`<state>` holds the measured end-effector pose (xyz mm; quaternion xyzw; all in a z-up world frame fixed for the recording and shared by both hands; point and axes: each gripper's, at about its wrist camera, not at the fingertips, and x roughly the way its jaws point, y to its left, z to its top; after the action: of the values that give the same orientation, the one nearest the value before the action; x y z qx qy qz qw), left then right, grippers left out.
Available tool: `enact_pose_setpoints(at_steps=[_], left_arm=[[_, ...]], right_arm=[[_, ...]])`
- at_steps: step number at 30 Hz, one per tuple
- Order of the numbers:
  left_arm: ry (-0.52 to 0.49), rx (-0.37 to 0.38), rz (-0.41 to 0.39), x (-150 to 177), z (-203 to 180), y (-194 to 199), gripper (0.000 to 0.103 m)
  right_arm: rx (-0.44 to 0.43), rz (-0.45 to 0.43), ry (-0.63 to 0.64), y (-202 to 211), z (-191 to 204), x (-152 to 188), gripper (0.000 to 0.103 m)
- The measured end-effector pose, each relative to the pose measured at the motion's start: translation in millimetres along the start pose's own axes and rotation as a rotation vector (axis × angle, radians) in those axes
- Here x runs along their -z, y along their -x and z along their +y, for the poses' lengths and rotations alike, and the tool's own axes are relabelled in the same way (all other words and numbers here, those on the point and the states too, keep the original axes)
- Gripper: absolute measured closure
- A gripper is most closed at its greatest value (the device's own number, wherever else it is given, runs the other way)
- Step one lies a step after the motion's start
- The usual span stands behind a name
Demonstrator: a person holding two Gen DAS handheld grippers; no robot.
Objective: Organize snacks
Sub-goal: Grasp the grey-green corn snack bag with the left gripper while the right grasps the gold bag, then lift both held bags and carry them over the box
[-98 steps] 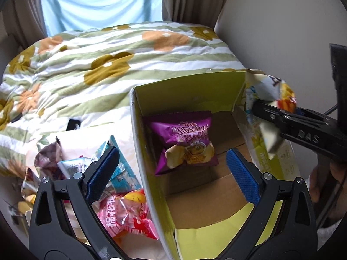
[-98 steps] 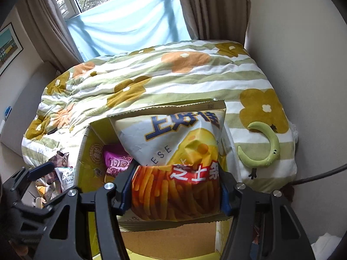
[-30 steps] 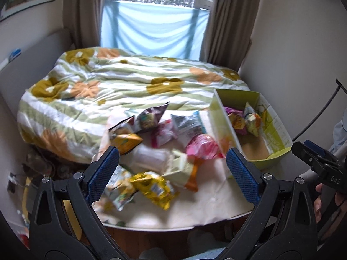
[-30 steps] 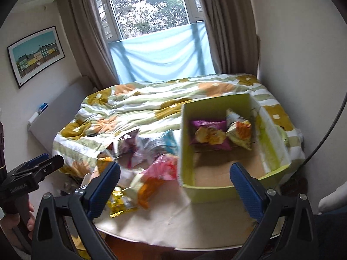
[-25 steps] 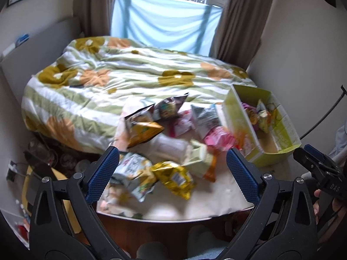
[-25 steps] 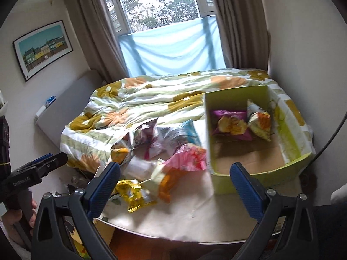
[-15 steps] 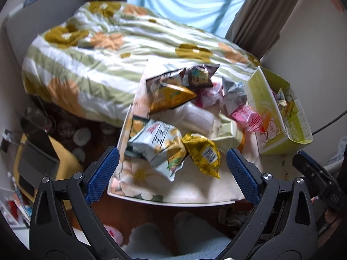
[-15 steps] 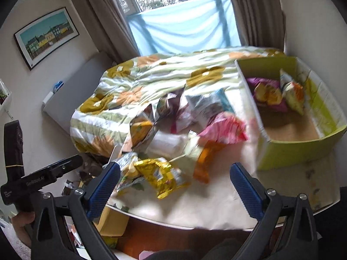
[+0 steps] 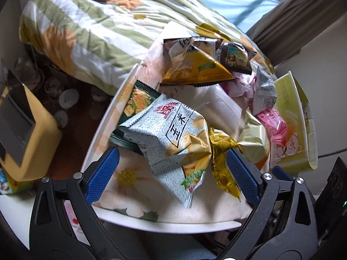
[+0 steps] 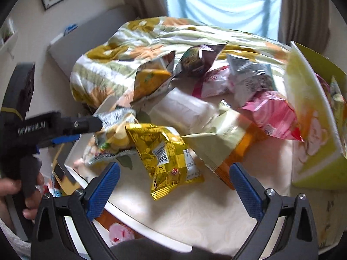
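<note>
Pale blue chip bag (image 9: 173,138) lies at the table's near-left edge, over a green packet (image 9: 134,99), touching the gold packet (image 9: 223,160) on its right. Left gripper (image 9: 172,169) hangs wide apart, pads either side of the bag's lower end, not clamped. Right gripper (image 10: 173,186) also wide apart, holding nothing, above the gold packet. Further back: orange bag (image 9: 195,69), dark bag (image 9: 234,58), pink bag (image 10: 271,114). Yellow-green box (image 9: 290,125) at the table's right. Bed (image 9: 91,21) behind table (image 9: 173,223).
</note>
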<state>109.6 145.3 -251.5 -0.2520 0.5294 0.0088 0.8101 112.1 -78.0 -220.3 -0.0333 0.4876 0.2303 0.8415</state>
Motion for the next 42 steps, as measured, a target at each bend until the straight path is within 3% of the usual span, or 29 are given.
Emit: enact_pose_setpoints(at_steps=[5, 8, 18, 25, 33, 42], left_arm=[[0.023, 0.007, 0.027, 0, -3, -22, 0.005], [0.013, 0.002, 0.044, -1, -6, -32, 0.013], [0.003, -0.004, 0.032, -7, -9, -33, 0.018], [-0.002, -0.022, 0.028, -8, -7, -27, 0.020], [0.010, -0.021, 0.035, -7, -3, -27, 0.020], [-0.021, -0.024, 0.047, -8, -11, -37, 0.020]], right_arm=[[0.006, 0.034, 0.125, -31, 12, 2, 0.007], [0.006, 0.050, 0.170, -43, 13, -1, 0.009], [-0.043, 0.104, 0.237, -77, 20, -8, 0.029], [-0.083, 0.150, 0.203, -92, 17, -12, 0.043], [-0.159, 0.155, 0.119, -91, 3, -14, 0.048], [-0.185, 0.150, 0.067, -88, -11, -15, 0.050]])
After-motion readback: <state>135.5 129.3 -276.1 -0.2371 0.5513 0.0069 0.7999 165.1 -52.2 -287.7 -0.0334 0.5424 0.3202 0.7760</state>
